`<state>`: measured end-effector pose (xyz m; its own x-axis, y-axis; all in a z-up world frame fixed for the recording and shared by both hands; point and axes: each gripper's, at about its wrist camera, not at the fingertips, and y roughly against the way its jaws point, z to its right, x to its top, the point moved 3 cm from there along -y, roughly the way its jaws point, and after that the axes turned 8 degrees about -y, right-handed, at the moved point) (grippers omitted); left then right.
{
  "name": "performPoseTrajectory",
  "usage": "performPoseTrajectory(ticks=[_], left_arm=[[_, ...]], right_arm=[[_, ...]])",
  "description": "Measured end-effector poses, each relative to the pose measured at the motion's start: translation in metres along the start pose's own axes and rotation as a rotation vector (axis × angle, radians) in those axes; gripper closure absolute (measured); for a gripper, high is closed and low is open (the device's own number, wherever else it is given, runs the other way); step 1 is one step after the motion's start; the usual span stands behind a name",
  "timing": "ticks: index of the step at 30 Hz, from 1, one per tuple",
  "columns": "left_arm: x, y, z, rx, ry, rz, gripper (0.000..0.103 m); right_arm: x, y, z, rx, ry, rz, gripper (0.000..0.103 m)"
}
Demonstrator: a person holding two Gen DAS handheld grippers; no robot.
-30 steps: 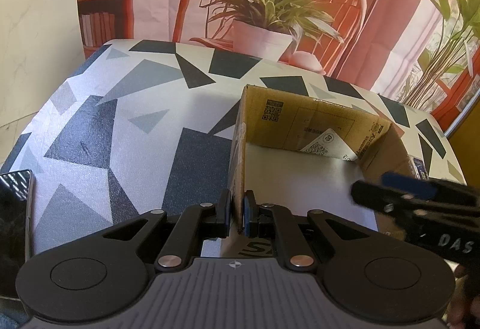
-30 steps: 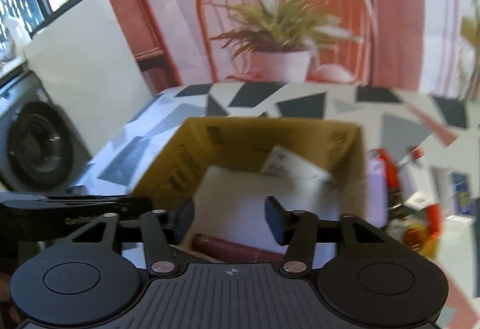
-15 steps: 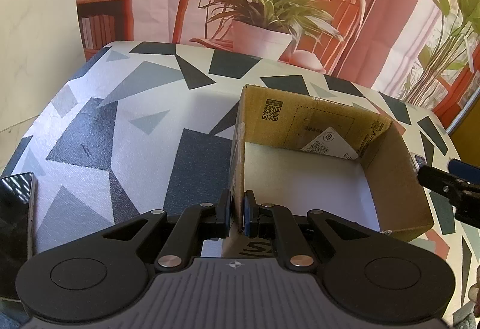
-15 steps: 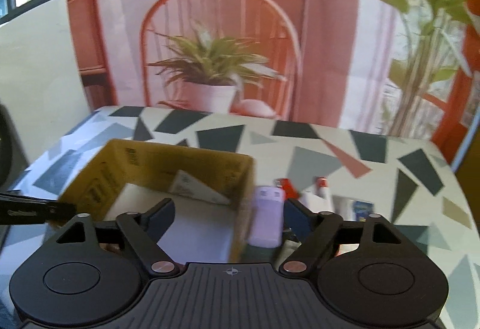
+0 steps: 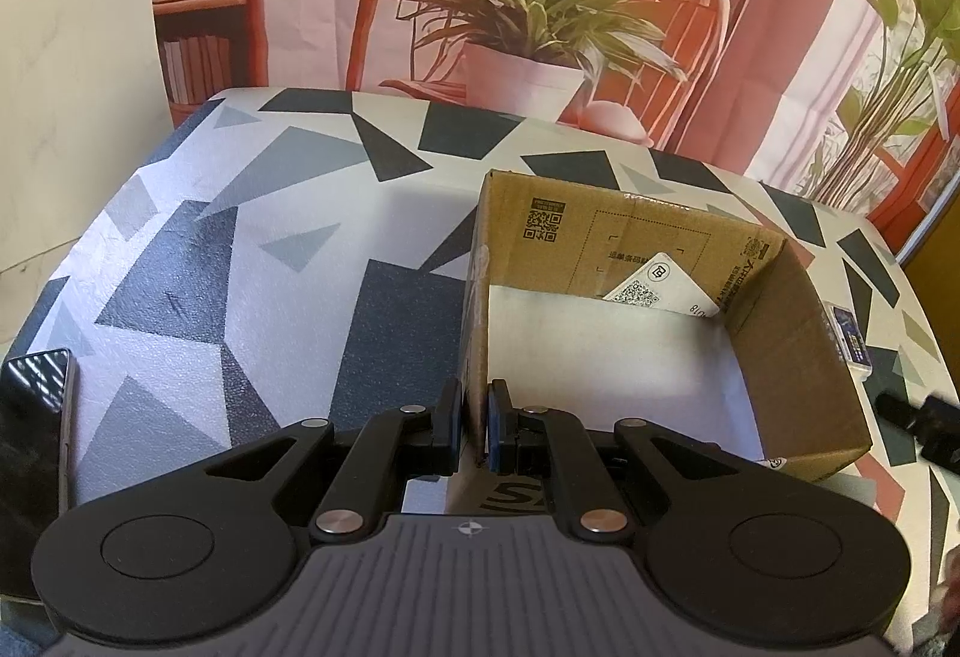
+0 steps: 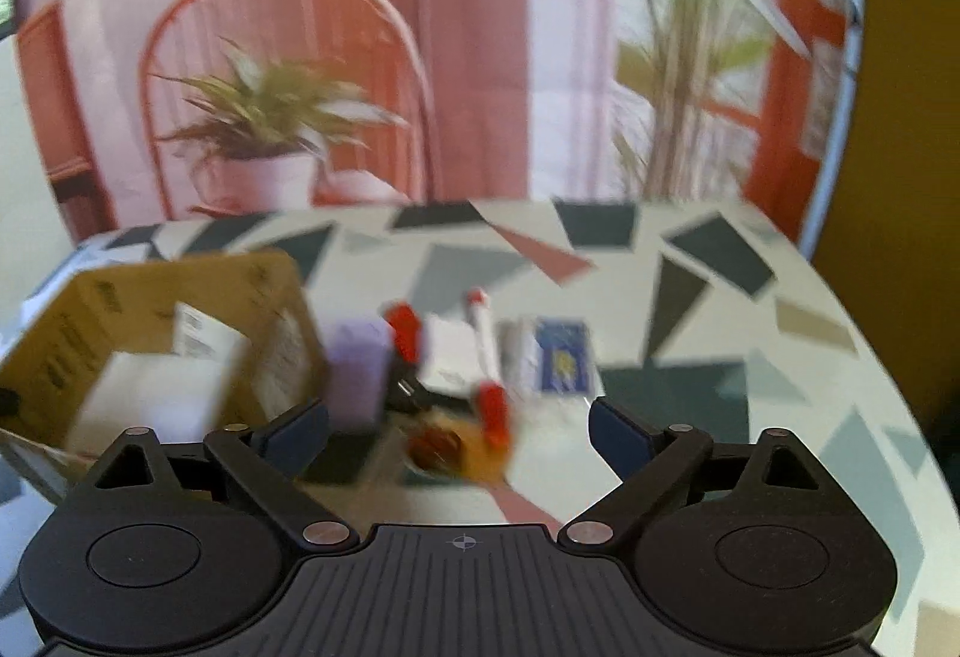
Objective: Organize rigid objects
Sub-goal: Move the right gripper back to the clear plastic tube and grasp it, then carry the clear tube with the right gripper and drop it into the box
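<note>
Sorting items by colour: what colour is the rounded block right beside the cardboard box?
The rounded block is pale lilac, shown best, though blurred, in the right wrist view.

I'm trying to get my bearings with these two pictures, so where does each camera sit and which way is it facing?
Left wrist: rides on the left gripper, looking forward and down over the patterned table; its fingers are clamped on the cardboard box wall.
Right wrist: rides on the right gripper, aimed at the blurred clutter beside the box; its fingers are spread, nothing between them, having just been opening.
Shared: box, table, potted-plant backdrop.
</note>
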<state>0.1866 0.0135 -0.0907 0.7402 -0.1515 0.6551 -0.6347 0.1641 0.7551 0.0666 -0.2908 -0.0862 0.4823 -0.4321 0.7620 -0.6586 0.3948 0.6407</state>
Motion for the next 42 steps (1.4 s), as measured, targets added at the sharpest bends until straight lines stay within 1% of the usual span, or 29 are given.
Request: performPoseTrajectory(ticks=[1,3,5,9,11,12,13,15,17,22,27,33,42], left_arm=[[0.0,0.0,0.0,0.001,-0.001,-0.001,0.093],[0.0,0.0,0.001,0.004,-0.004,-0.001,0.093],[0.001,0.0,0.001,0.006,-0.005,-0.001,0.093],[0.001,0.0,0.001,0.007,-0.006,0.0,0.093],[0.001,0.001,0.001,0.008,-0.005,0.001,0.093],[0.0,0.001,0.001,0.008,-0.005,0.002,0.093],[0.0,0.001,0.001,0.009,-0.005,0.002,0.093],[0.0,0.001,0.001,0.009,-0.007,0.002,0.093],[0.0,0.001,0.001,0.008,-0.007,0.003,0.093],[0.0,0.0,0.0,0.008,-0.006,0.004,0.093],[0.0,0.001,0.0,0.003,-0.002,0.006,0.093],[0.0,0.001,0.0,0.003,-0.001,0.007,0.093],[0.0,0.001,0.0,0.003,-0.002,0.008,0.093]], right_arm=[[-0.006,-0.005,0.005,-0.001,-0.016,-0.019,0.017],[-0.018,-0.017,0.009,0.011,-0.037,-0.064,0.03],[-0.027,-0.028,0.007,0.037,-0.042,-0.105,0.037],[-0.037,-0.044,-0.008,0.091,-0.001,-0.137,0.057],[-0.038,-0.05,-0.015,0.115,0.016,-0.144,0.059],[-0.038,-0.052,-0.018,0.126,0.022,-0.144,0.062],[-0.038,-0.054,-0.022,0.131,0.029,-0.147,0.064],[-0.039,-0.059,-0.028,0.131,0.045,-0.156,0.072],[-0.04,-0.063,-0.031,0.131,0.059,-0.163,0.076],[-0.043,-0.06,-0.032,0.126,0.086,-0.167,0.081],[-0.048,-0.048,-0.021,0.117,0.06,-0.194,0.087],[-0.054,-0.039,-0.015,0.109,0.054,-0.209,0.087],[-0.054,-0.038,-0.015,0.11,0.05,-0.207,0.087]])
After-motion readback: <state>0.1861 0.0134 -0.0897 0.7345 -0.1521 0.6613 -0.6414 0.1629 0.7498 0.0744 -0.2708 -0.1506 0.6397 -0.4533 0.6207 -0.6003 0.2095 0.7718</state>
